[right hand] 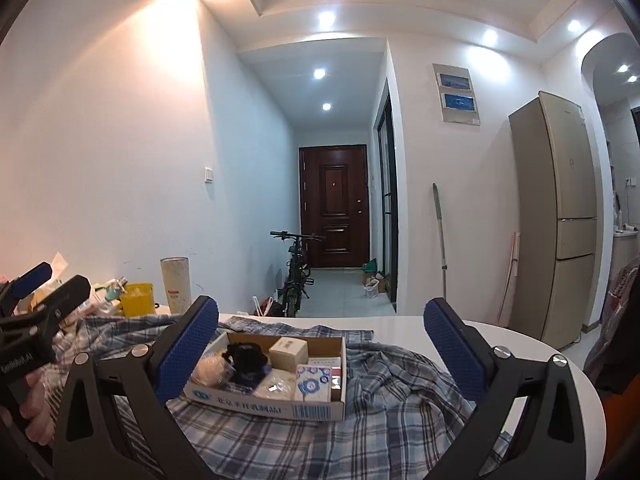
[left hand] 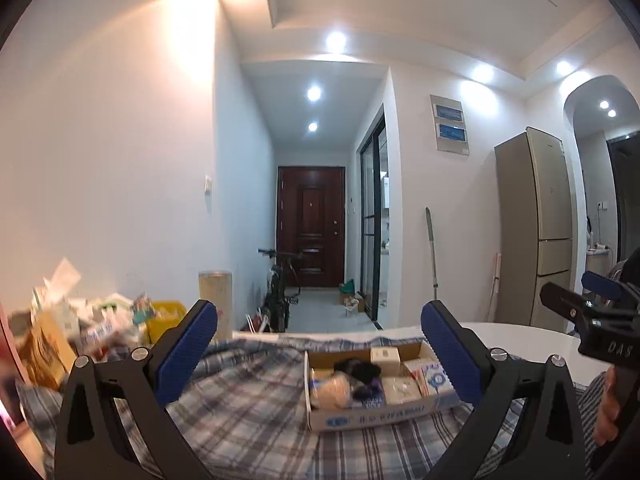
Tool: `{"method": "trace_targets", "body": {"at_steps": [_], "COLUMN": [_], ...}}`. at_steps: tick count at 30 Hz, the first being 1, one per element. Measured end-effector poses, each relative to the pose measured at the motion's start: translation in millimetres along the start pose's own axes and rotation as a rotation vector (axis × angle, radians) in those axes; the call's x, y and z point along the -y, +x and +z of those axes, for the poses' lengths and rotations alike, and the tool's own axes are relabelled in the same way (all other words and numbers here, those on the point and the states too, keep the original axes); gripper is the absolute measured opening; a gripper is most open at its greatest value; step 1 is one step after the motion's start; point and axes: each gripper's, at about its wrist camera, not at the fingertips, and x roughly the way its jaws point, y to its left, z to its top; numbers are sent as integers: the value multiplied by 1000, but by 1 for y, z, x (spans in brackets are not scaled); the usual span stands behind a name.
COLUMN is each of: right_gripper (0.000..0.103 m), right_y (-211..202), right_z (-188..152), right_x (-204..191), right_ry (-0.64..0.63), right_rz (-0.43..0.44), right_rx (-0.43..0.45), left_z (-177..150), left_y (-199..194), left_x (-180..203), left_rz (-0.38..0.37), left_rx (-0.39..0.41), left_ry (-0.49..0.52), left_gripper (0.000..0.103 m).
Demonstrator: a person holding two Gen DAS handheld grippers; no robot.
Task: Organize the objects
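Item: cardboard tray (right hand: 276, 404) of small boxes, resting on the plaid shirt (right hand: 360, 432) over the white counter (right hand: 520, 344).

Position: ahead of both of your grippers, long axis running left to right across your view. It sits toward the left finger of your right gripper (right hand: 320, 356) and toward the right finger of your left gripper (left hand: 320, 356); neither is clearly nearer.

Grippers: both spread wide, holding nothing.

Markings: blue print along the tray's front wall, unreadable; a barcode at its right end.
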Motion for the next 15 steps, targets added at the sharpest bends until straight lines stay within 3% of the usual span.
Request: {"method": "trace_targets", "body": {"at_steps": [5,9,15], "right_gripper": [103,103,103], "right_y": [-5,-1,9], "right_z": [-19,-27,-34], "right_x": [7,18,24], "right_ry": [5,51,77], "right_rz": [10,17,-18], "right_rx": [7,-10,-63], "left_z": [-22,-25,-27], "left_y": [0,4,7], "left_x": [-2,-7,-12], "left_rz": [10,-35,-17], "left_rx": [-1,-23,-45], "left_ry": [33,0,-32], "left_gripper": [103,103,103]}}
